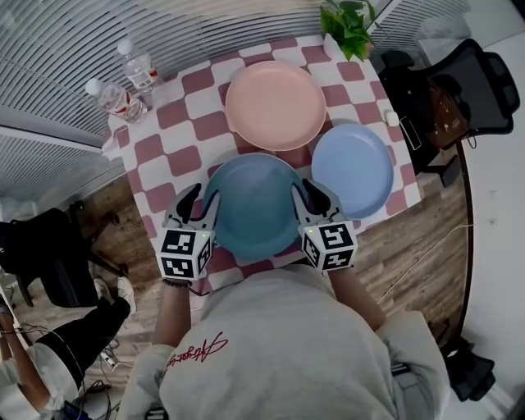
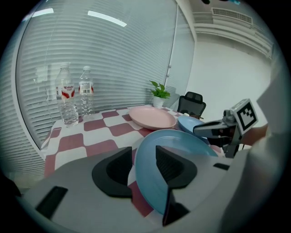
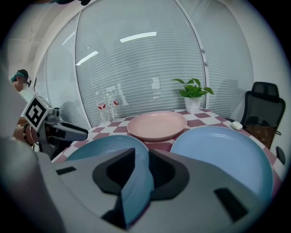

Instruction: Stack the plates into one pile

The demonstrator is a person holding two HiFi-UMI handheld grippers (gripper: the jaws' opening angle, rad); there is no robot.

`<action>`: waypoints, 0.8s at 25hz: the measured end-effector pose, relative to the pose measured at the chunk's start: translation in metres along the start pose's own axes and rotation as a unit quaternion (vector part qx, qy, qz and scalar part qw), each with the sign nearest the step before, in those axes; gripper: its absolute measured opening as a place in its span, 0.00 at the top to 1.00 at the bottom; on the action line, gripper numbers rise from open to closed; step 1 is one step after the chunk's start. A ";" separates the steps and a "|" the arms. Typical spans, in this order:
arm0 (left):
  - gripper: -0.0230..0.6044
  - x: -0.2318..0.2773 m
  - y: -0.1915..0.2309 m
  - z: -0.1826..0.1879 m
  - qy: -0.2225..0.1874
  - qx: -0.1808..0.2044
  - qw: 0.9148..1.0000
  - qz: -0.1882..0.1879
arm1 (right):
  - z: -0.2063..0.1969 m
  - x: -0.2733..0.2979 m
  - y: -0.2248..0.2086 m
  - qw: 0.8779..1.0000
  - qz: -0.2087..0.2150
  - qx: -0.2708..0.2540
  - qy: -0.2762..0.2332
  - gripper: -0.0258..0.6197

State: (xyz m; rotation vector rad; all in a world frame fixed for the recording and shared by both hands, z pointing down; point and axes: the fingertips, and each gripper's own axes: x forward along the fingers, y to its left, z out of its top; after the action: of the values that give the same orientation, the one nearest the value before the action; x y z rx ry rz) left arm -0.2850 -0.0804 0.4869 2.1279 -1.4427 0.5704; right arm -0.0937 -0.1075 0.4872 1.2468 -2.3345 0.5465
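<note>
Teal plate [image 1: 253, 205], opposite edges straddled by my left gripper [image 1: 203, 201] and right gripper [image 1: 313, 195], jaws apart, unclamped: I should seat the rim deep, close both together, lift level.

Three plates are sitting on the one checked table [image 1: 164, 156]: one pink plate [image 1: 275, 105], one teal plate [image 1: 253, 205] and one pale blue plate [image 1: 353, 168]. Two bottles are standing at the table's far left corner, one bottle [image 1: 115, 100] beside the other bottle [image 1: 139, 70]. One plant [image 1: 349, 25] is standing at the far right corner. One white mouse [image 1: 392, 117] is lying at the right edge. Two grippers are reaching in, a left gripper [image 1: 205, 195] and a right gripper [image 1: 312, 190], each carrying one marker cube. One black chair [image 1: 476, 82] is standing right of the table. Two people are showing: one person [image 1: 287, 353] in grey, and a second person [image 1: 74, 336] at lower left.
</note>
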 end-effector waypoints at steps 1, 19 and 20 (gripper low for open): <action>0.70 0.001 0.001 -0.002 0.003 0.000 1.000 -0.001 | -0.002 0.001 -0.001 1.000 -0.004 -0.002 0.002 0.82; 0.70 -0.002 0.005 -0.044 0.065 -0.024 0.997 0.027 | -0.013 0.008 0.001 0.998 -0.004 -0.018 0.054 0.79; 0.70 -0.003 0.004 -0.046 0.068 -0.027 0.997 0.028 | -0.014 0.008 -0.001 0.998 -0.010 -0.016 0.055 0.79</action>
State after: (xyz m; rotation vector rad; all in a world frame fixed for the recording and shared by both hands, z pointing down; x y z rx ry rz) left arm -0.2925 -0.0513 0.5224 1.9731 -1.4309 0.6765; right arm -0.0941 -0.1058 0.5027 1.1931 -2.2292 0.5535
